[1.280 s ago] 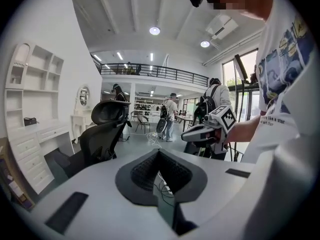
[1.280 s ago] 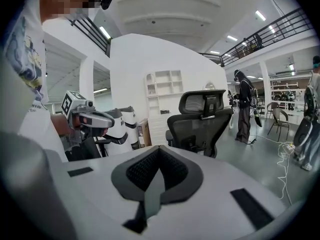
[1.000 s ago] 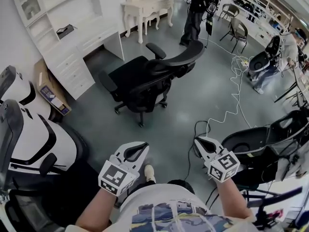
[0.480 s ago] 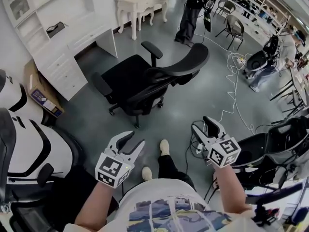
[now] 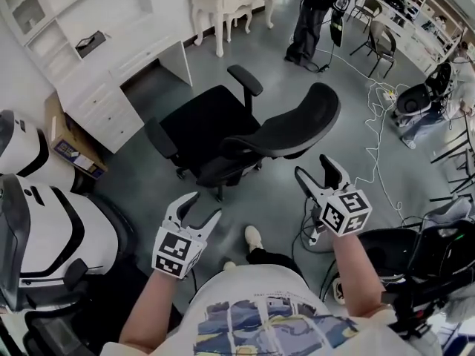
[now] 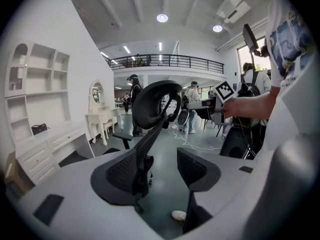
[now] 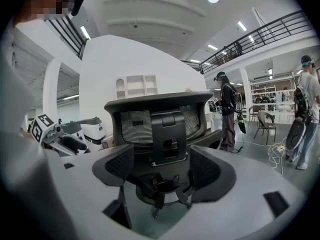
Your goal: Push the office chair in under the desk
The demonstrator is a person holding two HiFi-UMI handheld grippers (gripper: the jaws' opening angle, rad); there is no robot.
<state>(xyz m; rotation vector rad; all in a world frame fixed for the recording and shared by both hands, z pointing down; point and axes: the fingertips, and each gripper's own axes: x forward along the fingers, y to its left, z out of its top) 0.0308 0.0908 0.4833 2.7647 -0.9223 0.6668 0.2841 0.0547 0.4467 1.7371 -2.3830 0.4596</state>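
You haven't started the push yet: the office chair [image 5: 204, 121] stands out on the open floor, well apart from the white desk [image 5: 141, 47] at the far left. Its seat faces the dark knee opening [image 5: 152, 80] and its mesh backrest [image 5: 297, 128] is turned towards you. Your left gripper [image 5: 202, 208] has just been opening its jaws, which stand wide apart with nothing pressed between them; its own view shows the chair only edge-on, beyond the tips. Your right gripper [image 5: 313, 170] has likewise just been opening. It hangs near the backrest's lower right edge without touching it, and the backrest fills the gap between its spread jaws in that gripper's view. As I judge it, the whole job is left: get contact on the backrest, then roll the chair far and left into the opening. The floor between chair and desk looks bare, but the opening sits between the drawer unit [image 5: 104, 110] and the desk's side panel [image 5: 178, 65], so both armrests need to pass cleanly. White chairs [image 5: 52, 221] crowd your near left, a cardboard box [image 5: 70, 150] sits beside the drawers, and loose cables [image 5: 371, 117] trail across the floor on the right, near your feet.
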